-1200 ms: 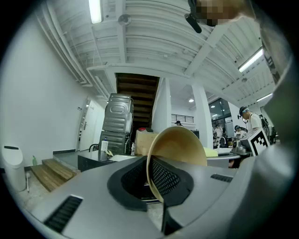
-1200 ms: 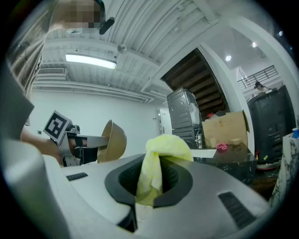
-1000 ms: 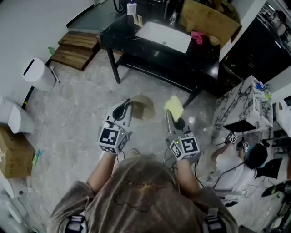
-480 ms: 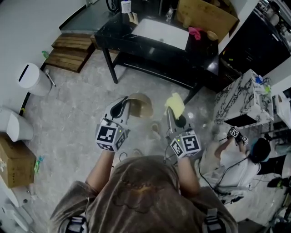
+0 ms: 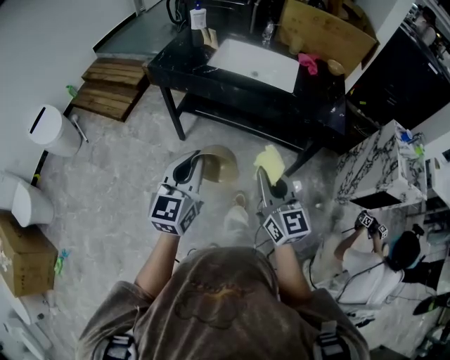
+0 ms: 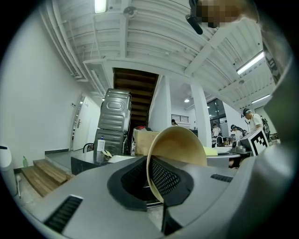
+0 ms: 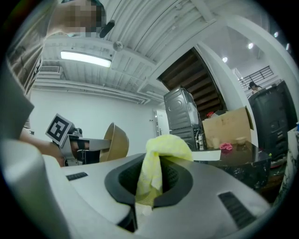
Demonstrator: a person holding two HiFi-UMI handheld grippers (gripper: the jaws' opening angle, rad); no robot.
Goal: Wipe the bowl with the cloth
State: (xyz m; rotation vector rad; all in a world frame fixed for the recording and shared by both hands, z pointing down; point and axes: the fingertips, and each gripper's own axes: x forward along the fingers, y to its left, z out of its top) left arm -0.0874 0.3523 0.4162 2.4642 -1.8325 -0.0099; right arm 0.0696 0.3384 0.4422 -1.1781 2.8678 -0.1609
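The person stands on a pale stone floor (image 5: 112, 176) and holds both tools out in front at about the same height, above the floor. The left gripper (image 5: 197, 161) has its fingers pressed onto the rim of the tan bowl (image 5: 221, 164). In the left gripper view the rim runs down between the two dark pads, and the bowl stands on edge, rising above the fingers. The right gripper (image 5: 264, 177) pinches the yellow cloth (image 5: 270, 162). In the right gripper view the cloth is bunched between the closed fingers, and its loose top flops over above them. Bowl and cloth are close side by side but apart, with a strip of floor showing between them in the head view. From the right gripper view the bowl's rounded outside shows to the left, with the left gripper's marker cube beside it. Further ahead stands a black surface (image 5: 190, 60) with a white sink (image 5: 256, 62) set into it. A bottle (image 5: 198, 17) stands at its far left and a pink rag (image 5: 308, 60) lies to the right of the sink. Wooden steps (image 5: 116, 77) and a white bin (image 5: 49, 130) lie off to the left. A second person (image 5: 365, 271) is low at the right.
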